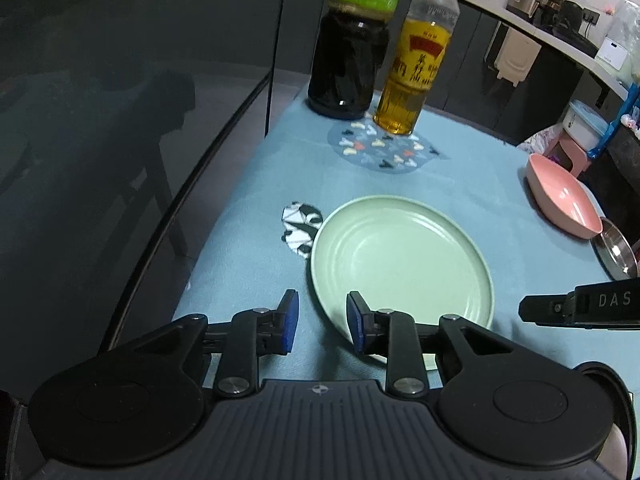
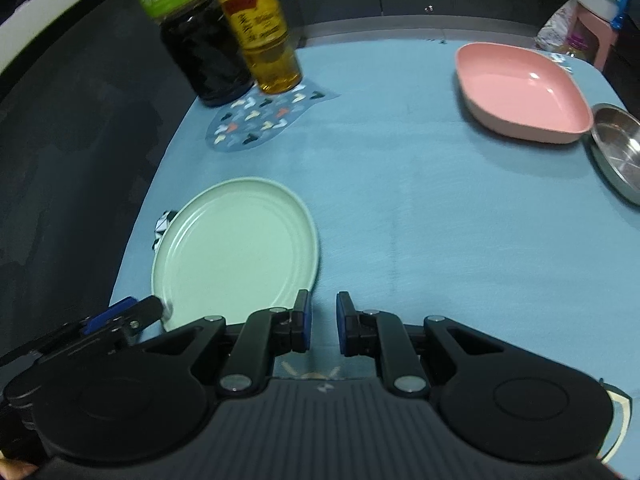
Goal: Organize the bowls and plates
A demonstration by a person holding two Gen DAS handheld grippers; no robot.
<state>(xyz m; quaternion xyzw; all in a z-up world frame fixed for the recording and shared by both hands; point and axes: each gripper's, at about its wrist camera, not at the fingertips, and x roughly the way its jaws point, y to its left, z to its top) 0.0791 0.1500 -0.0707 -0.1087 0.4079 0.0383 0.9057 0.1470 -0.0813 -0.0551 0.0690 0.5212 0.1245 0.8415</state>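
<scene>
Right now my left gripper sits at the near rim of the green plate, its jaws parted a little, one blue pad outside the rim over the cloth and the other over the plate's edge. Neither pad presses on the rim that I can see, so the plate lies free and flat on the blue tablecloth, partly covering a black-and-white coaster.

My right gripper hangs over bare cloth just beside the plate's right edge, its jaws nearly closed with only a slim gap and nothing between them.

The pink bowl stands well apart at the far right of the table, with a steel dish touching or almost touching its near corner. Two bottles, a dark vinegar bottle and an oil bottle, stand at the far left by a patterned mat.

I judge that I am at the plate step, with the stacking not yet done. Next I need a firm pinch on that thin rim, or a reach with the right for the pink bowl, lifting clear so nothing drags the cloth or knocks the bottles.
</scene>
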